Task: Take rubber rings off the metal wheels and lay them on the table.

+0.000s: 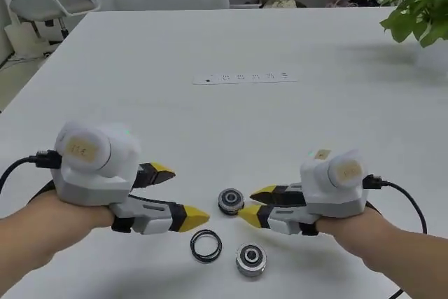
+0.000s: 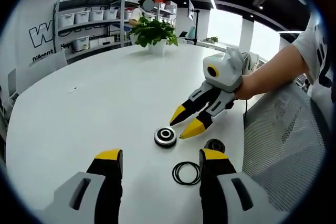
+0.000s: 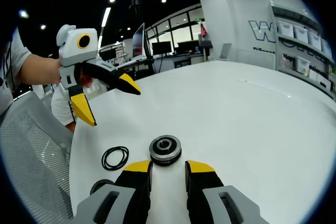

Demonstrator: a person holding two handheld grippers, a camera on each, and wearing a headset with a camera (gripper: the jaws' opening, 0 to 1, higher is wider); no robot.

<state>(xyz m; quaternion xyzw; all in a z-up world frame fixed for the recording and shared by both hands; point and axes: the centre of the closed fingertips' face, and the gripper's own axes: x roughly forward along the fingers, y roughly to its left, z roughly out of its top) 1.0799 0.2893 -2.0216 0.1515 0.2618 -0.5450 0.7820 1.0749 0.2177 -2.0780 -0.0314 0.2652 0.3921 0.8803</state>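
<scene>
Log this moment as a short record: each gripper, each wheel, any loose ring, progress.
left gripper: jaws wide open, empty, left of the parts
right gripper: jaws slightly apart, empty, tips next to the far wheel
far wheel: flat on the table, dark outer rim
near wheel: flat, silver outer rim
rubber ring: loose on the table, just left of the near wheel
progress: one ring off

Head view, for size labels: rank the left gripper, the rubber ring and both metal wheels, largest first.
1. left gripper
2. rubber ring and nearer wheel: alike, unranked
3. farther wheel, slightly smaller, perhaps from distance
</scene>
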